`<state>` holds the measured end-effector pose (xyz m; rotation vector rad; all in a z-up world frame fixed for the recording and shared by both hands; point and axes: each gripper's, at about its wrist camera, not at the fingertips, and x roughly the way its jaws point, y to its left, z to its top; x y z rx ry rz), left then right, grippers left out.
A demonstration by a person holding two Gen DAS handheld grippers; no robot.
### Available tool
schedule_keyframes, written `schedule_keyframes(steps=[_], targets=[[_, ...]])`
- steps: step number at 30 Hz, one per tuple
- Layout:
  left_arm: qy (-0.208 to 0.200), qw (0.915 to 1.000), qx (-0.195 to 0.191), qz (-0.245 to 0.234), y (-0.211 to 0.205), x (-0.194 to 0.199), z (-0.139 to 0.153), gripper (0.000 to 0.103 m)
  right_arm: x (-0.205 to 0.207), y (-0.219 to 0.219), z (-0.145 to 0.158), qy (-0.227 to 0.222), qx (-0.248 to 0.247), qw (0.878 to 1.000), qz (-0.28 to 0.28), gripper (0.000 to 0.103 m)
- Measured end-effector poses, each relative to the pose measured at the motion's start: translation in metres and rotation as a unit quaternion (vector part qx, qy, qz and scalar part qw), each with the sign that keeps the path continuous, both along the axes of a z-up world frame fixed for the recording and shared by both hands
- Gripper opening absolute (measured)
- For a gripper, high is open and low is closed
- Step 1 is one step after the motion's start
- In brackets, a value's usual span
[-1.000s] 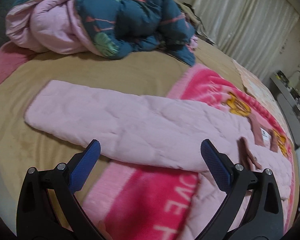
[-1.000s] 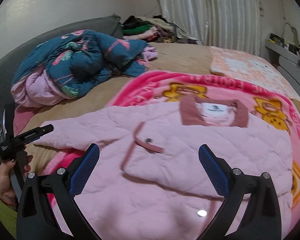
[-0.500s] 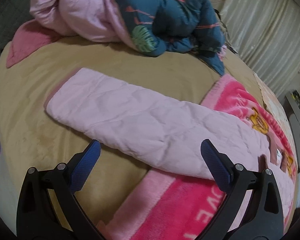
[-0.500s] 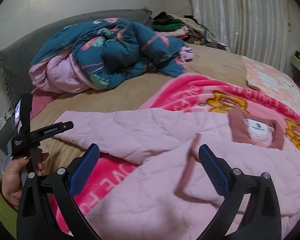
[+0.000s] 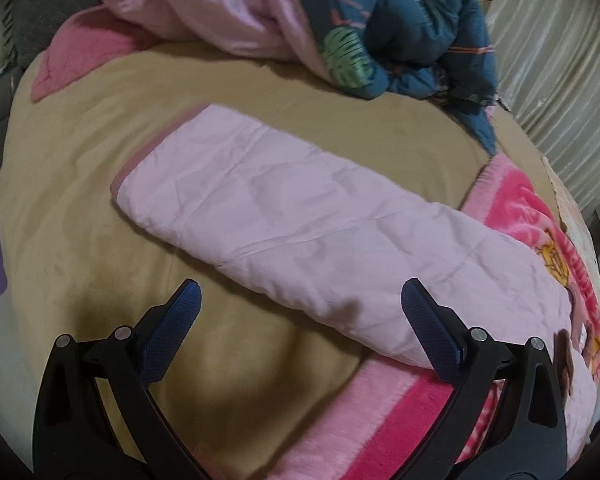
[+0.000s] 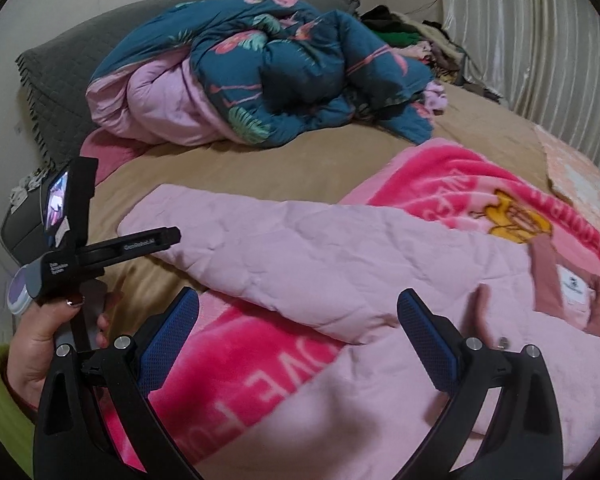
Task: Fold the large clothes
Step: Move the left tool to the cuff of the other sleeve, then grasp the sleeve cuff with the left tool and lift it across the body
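Observation:
A pale pink quilted garment (image 6: 380, 264) lies flat on the bed, its collar and white label at the right. One long sleeve (image 5: 284, 224) stretches out to the left over the tan sheet, ending in a darker pink cuff (image 5: 148, 152). My left gripper (image 5: 300, 300) hovers open just in front of the sleeve's near edge, holding nothing. My right gripper (image 6: 298, 312) is open too, above the garment's lower body and the sleeve's base. In the right wrist view the left gripper (image 6: 168, 236), held by a hand, points at the sleeve's end.
A bright pink blanket (image 6: 452, 184) with lettering lies under the garment. A bunched teal and pink duvet (image 6: 268, 72) fills the head of the bed, before a grey pillow (image 6: 56, 68). Piled clothes (image 6: 412, 36) and a curtain (image 6: 532, 40) stand at the far side.
Both grippers have swung left along the garment. The sleeve now fills the left wrist view and the collar has slid to the right edge of the right wrist view. Both stayed open.

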<state>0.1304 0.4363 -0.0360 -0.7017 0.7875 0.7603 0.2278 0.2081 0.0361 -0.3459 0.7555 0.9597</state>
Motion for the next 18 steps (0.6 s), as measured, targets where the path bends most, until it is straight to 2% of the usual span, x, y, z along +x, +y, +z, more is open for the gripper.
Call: schedule_keyframes(steps=[2, 4, 6, 9, 12, 16, 17, 18], targets=[[-0.007, 0.9999, -0.015, 0.004, 0.007, -0.001, -0.007, 0.094, 0.002, 0.007, -0.005, 0.005, -0.004, 1.000, 0.001, 0.099], [-0.025, 0.9984, -0.050, 0.005, 0.014, 0.000, -0.018, 0.094, 0.004, 0.012, -0.011, 0.011, -0.008, 1.000, 0.000, 0.099], [-0.065, 0.9919, -0.108, 0.016, 0.024, -0.003, -0.033, 0.094, 0.006, 0.013, -0.015, 0.018, -0.007, 1.000, 0.000, 0.099], [-0.080, 0.9869, -0.135, 0.040, 0.033, -0.005, -0.047, 0.094, 0.009, 0.012, -0.019, 0.022, -0.007, 1.000, -0.003, 0.099], [-0.091, 0.9853, -0.135, 0.053, 0.039, -0.003, -0.050, 0.094, 0.014, 0.003, -0.021, 0.027, -0.004, 1.000, -0.013, 0.099], [-0.098, 0.9875, -0.094, 0.080, 0.049, 0.001, -0.045, 0.093, 0.023, -0.017, -0.020, 0.030, -0.001, 0.999, -0.031, 0.099], [-0.101, 0.9877, -0.084, 0.086, 0.052, 0.000, -0.044, 0.086, 0.024, -0.021, -0.020, 0.029, -0.001, 0.999, -0.036, 0.099], [-0.102, 0.9875, -0.077, 0.093, 0.054, -0.001, -0.043, 0.072, 0.027, -0.028, -0.020, 0.029, 0.000, 0.999, -0.043, 0.099]])
